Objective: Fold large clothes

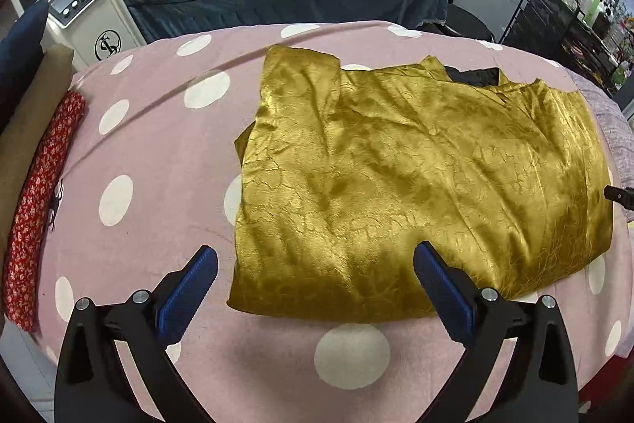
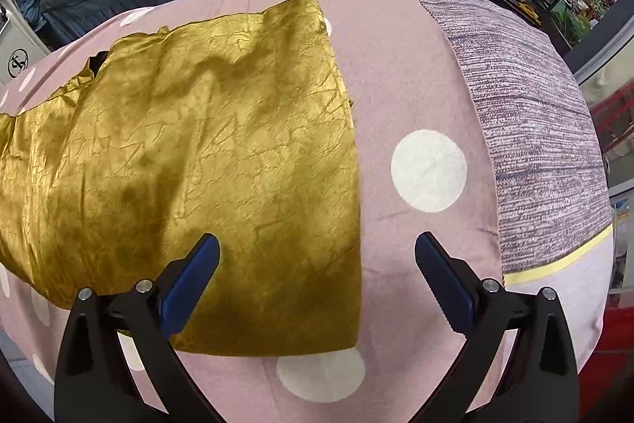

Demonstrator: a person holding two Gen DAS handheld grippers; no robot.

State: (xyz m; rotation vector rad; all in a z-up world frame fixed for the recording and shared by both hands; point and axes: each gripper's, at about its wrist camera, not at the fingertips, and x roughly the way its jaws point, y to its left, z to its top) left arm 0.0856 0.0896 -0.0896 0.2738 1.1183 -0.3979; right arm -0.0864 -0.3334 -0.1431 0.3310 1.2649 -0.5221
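Garment (image 1: pixel 416 177) long axis approx. left-right

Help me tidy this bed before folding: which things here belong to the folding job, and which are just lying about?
Part of the job:
- gold garment, spread on the polka-dot bedspread
- left gripper, open
- right gripper, open

Just lying about:
- red floral cloth at the bed edge
- grey striped pillow
- white machine
- black shelf rack
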